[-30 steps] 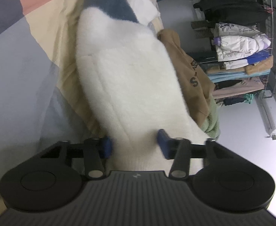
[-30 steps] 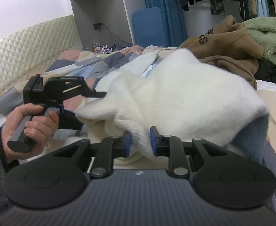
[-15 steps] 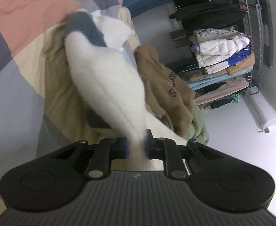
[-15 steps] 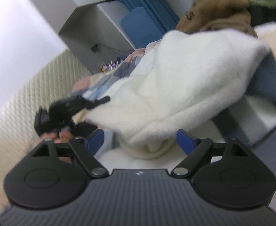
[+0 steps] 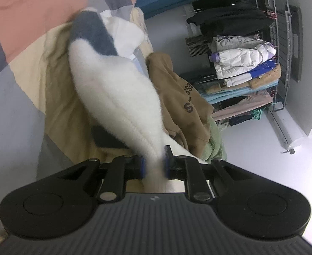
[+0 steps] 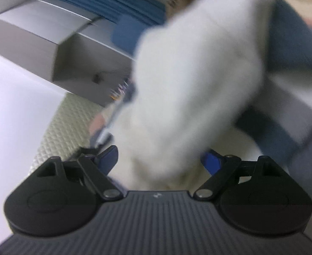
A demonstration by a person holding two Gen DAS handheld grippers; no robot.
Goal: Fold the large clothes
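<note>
The white fleece garment [image 5: 117, 97], soft, bulky and light, is draped over the bed [image 5: 11, 106]; its edge is clenched by the left gripper [image 5: 153, 165], while the right gripper [image 6: 160, 159] is splayed around a fold, best retaken at a seam

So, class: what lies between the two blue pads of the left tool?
A bunched fold of the white fleece garment fills the gap in the left tool; the pads press on it. This shows in the left wrist view.
</note>
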